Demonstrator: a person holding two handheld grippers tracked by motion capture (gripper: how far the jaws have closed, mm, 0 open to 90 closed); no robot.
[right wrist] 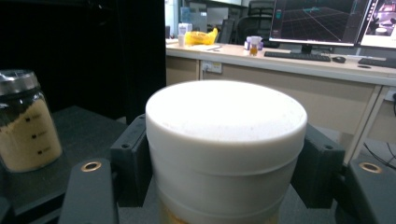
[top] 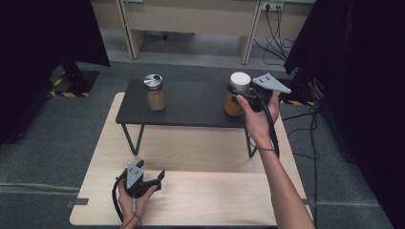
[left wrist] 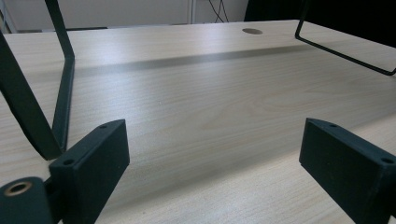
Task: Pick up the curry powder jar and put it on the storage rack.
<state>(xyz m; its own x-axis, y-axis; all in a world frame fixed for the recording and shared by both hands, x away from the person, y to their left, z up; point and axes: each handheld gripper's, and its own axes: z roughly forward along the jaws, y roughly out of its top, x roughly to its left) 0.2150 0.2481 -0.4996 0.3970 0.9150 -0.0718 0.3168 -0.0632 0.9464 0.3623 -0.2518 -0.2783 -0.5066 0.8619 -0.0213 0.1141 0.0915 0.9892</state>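
While the right gripper [top: 239, 90] reaches in over the far right end of the black shelf [top: 191, 107] in the high view, its jaws sit on either side of the white lid [top: 239, 80] of a jar [top: 232, 106] holding something orange-brown. That jar stands on the shelf, well apart from a second jar with a metal lid [top: 154, 92] toward the shelf's left end. The left gripper [top: 152, 179] rests low over the pale wooden table [top: 200, 195] near the person's body, jaws spread and holding nothing.

Seen from the left gripper view, the two black jaws stand wide apart over bare wood, with a black leg of the shelf [left wrist: 63, 84] just beside the left one.

From the right gripper view, the white lid [right wrist: 226, 135] bulges between the jaws, and both pads press against its sides, so the gripper is clamped on the lid. The metal-lidded jar [right wrist: 27, 123] stands off to the left, part full of tan powder.

By its look the held jar is rigid and probably glass below the lid, so fairly heavy and breakable if dropped. A smooth plastic lid may slip or turn under the pads. Gripping the lid's straight side wall, square and level, looks soundest; lifting by the lid trusts that it is screwed on tight.
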